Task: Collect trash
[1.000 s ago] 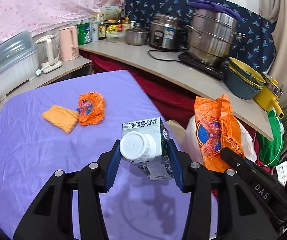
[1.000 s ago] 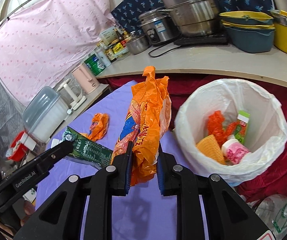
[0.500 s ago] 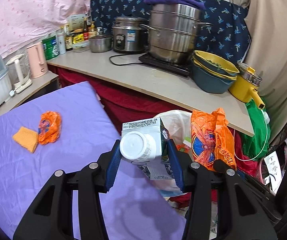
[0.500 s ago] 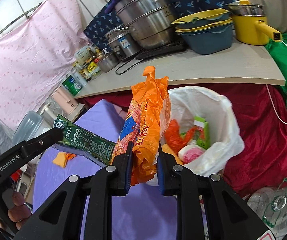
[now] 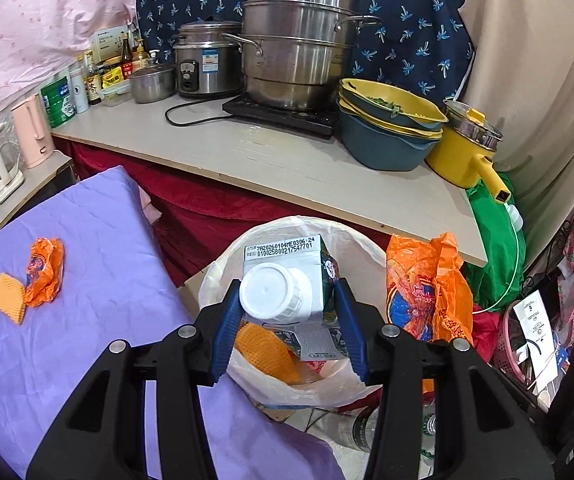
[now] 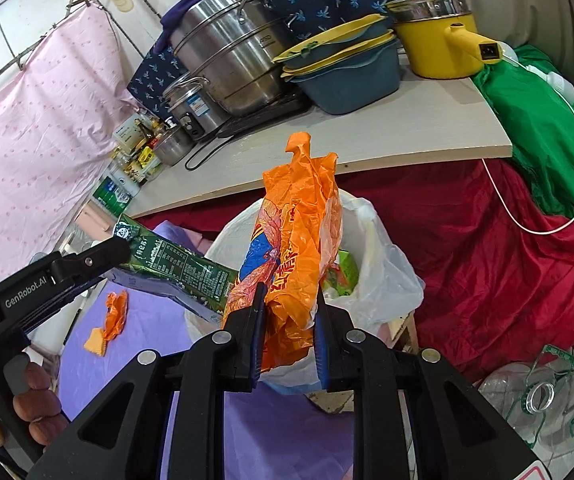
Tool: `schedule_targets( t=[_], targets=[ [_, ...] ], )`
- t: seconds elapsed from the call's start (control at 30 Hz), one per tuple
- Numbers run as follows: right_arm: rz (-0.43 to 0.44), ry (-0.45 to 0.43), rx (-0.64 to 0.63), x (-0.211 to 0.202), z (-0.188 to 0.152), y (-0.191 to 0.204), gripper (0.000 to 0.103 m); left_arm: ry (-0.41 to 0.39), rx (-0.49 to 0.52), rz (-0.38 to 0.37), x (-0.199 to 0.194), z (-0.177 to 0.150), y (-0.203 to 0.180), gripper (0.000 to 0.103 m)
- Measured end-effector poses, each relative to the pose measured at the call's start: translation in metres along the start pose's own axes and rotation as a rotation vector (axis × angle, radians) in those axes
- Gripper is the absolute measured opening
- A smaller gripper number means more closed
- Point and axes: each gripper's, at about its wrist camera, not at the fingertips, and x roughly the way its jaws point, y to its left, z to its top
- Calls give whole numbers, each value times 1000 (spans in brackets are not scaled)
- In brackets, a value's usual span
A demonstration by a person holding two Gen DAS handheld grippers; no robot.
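My left gripper is shut on a green milk carton with a white cap and holds it over the white-lined trash bin. The carton also shows in the right wrist view. My right gripper is shut on a crumpled orange plastic bag, held upright over the same bin. That bag shows in the left wrist view at the bin's right. The bin holds an orange waffle-textured piece and a green box. An orange wrapper and an orange waffle-textured piece lie on the purple table.
A pale counter behind the bin carries a steel steamer pot, rice cooker, stacked bowls and a yellow pot. Red cloth hangs below it. Clear plastic bottles lie on the floor at right.
Both grippers have swung right from the purple table to above the trash bin, each still holding its item. The bin now lies directly under the carton.
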Motion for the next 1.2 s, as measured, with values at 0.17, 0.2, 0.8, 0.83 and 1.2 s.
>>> schedule_targets(
  t=[0.17,0.2,0.8,0.83,1.2],
  targets=[
    [-2,6,14,4,0,-8,20,-6,-4,7,5,3,-3,47],
    [-1,8,14,5,0,-9,20,-5,-8,10,6,4,-3,50],
    [39,38,-28,29,5,22,20,-10,-27,69,5,-3,14,67],
    [40,38,-31,30,6,24,20,-11,-29,72,4,-3,16,67],
    [42,31,-50,46,16,42,25,-5,-56,107,5,-8,36,67]
  ],
)
